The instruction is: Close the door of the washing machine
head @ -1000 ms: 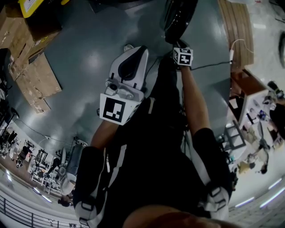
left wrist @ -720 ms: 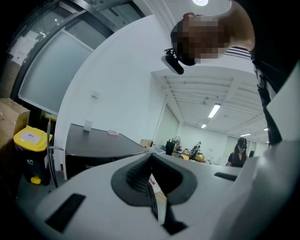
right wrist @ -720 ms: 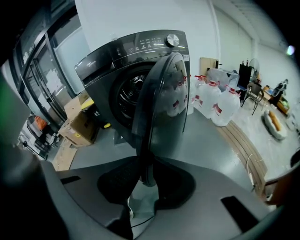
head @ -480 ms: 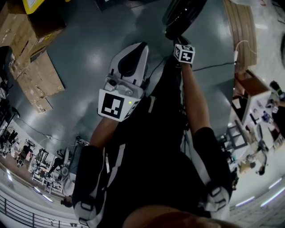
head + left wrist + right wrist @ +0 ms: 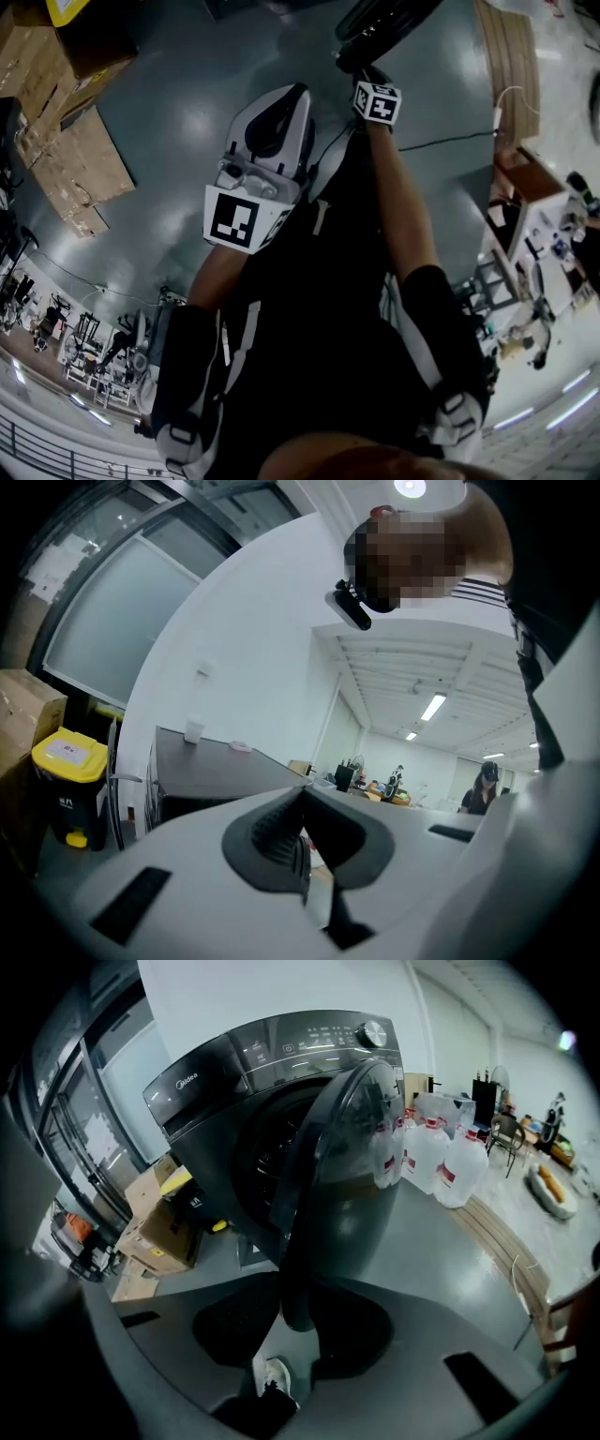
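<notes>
— Right gripper view: what has my right gripper (image 5: 292, 1309) got?
— Its jaws have just been opening, either side of the lower rim of the door (image 5: 333, 1138), which stands half open on the washing machine (image 5: 225, 1063).
— And my left gripper (image 5: 302, 799)?
— Closed, with nothing in it.
</notes>
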